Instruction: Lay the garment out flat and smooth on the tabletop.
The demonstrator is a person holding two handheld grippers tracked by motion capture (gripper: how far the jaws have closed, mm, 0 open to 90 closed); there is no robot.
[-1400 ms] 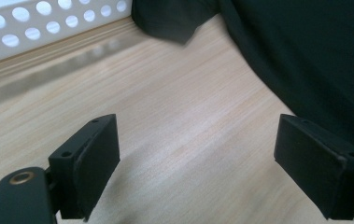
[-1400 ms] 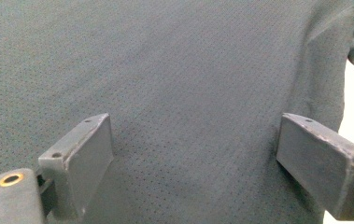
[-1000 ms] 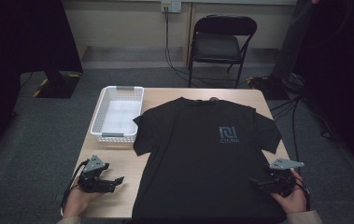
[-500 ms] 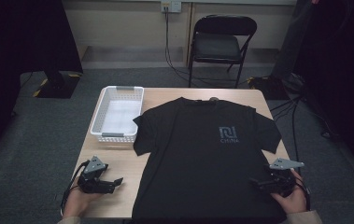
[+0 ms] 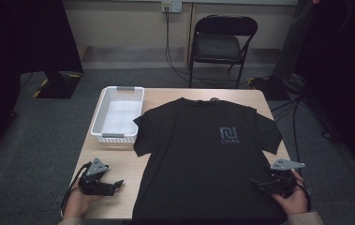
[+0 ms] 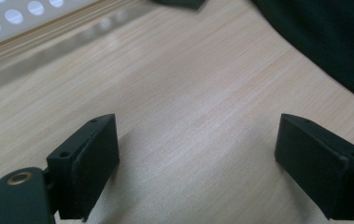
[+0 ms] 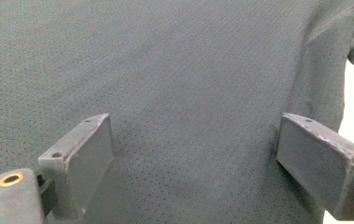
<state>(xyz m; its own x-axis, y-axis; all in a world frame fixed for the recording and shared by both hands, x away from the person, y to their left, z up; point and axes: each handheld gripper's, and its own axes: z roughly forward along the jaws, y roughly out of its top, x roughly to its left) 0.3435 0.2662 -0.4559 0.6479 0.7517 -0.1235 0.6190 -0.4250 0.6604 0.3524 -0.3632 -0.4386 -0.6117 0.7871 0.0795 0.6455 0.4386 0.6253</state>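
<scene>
T-shirt (image 5: 203,159) is spread flat and face up on the table (image 5: 119,161), taking up the middle and right of it, collar at the far edge and hem hanging at the near edge, so its long axis runs straight away from the person. Going left to right: a white plastic basket (image 5: 117,114) with a perforated floor sits at the far left corner, just beside the shirt's sleeve. Near edge on the left, the left gripper (image 5: 114,185) hovers over bare pale wood grain, jaws spread wide with nothing between them, pointing toward the shirt's edge. The shirt itself is black, a fine dotted mesh knit up close, with a small grey square logo on the chest. At the near right, the right gripper (image 5: 255,183) sits over the fabric by the hem, jaws also wide apart, holding nothing.
</scene>
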